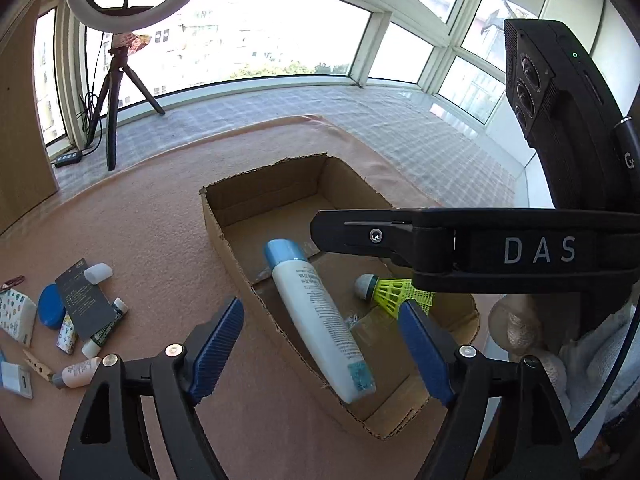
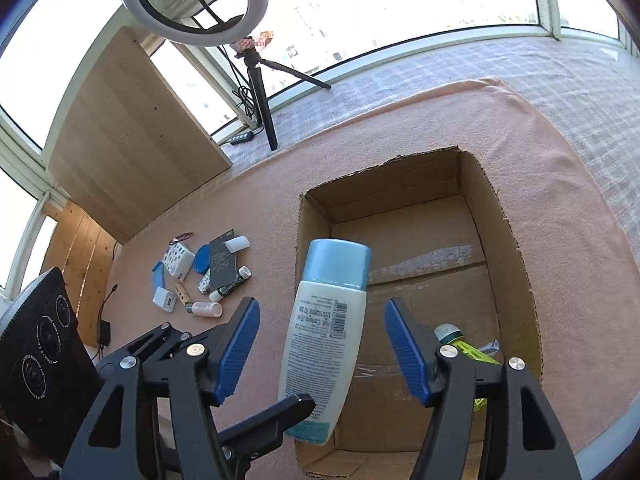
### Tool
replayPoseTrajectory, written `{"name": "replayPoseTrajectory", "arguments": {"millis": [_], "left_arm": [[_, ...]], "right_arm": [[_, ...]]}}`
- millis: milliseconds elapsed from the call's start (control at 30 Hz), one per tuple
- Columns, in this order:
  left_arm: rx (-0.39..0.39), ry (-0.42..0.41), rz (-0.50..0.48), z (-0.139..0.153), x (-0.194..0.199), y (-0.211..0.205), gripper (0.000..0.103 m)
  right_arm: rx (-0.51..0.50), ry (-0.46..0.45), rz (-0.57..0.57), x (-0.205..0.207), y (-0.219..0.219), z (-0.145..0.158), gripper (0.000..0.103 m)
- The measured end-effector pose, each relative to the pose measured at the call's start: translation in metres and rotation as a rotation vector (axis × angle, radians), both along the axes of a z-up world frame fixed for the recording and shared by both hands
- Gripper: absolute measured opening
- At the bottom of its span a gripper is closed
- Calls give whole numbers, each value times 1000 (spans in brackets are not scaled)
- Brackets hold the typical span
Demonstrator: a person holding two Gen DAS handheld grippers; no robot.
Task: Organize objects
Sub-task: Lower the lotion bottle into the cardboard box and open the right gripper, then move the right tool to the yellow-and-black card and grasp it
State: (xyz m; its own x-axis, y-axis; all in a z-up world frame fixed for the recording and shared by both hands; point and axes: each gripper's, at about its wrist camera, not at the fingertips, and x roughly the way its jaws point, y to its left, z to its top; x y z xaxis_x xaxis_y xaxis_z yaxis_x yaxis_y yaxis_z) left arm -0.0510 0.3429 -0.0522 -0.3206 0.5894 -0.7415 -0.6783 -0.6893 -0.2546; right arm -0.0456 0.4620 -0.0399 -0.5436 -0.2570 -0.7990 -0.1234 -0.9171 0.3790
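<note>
Done: bottle [image 1: 320, 320] and shuttlecock [image 1: 386, 290] lie in box [image 1: 224, 236]. Both grippers [image 1: 320, 354] [image 2: 320, 352] spread, empty. Remaining: small items [image 1: 76, 312], lower left.

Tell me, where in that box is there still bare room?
The far half of the box, beyond the bottle, is bare floor. The near half is crowded: bottle along the left wall, shuttlecock by the right. Outside, the pile crowds the cloth; between pile and box is free.

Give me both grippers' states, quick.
Left gripper: open, holding nothing; bottle lies in the box below.
Right gripper: open, pads clear of the bottle between them.
</note>
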Motion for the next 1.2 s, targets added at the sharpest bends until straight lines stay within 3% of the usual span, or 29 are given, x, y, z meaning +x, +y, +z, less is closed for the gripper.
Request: {"name": "replayPoseTrajectory", "arguments": {"millis": [67, 533, 900, 1200], "left_arm": [[-8, -8, 12, -2, -3, -3, 84], [-13, -26, 73, -7, -19, -39, 84], [-47, -59, 258, -24, -44, -128, 84], [-100, -75, 397, -45, -66, -191, 84]], "right_arm": [[56, 26, -10, 0, 1, 6, 71], [19, 30, 17, -6, -16, 1, 72], [-22, 74, 73, -19, -51, 3, 72], [-16, 28, 186, -44, -96, -8, 72]]}}
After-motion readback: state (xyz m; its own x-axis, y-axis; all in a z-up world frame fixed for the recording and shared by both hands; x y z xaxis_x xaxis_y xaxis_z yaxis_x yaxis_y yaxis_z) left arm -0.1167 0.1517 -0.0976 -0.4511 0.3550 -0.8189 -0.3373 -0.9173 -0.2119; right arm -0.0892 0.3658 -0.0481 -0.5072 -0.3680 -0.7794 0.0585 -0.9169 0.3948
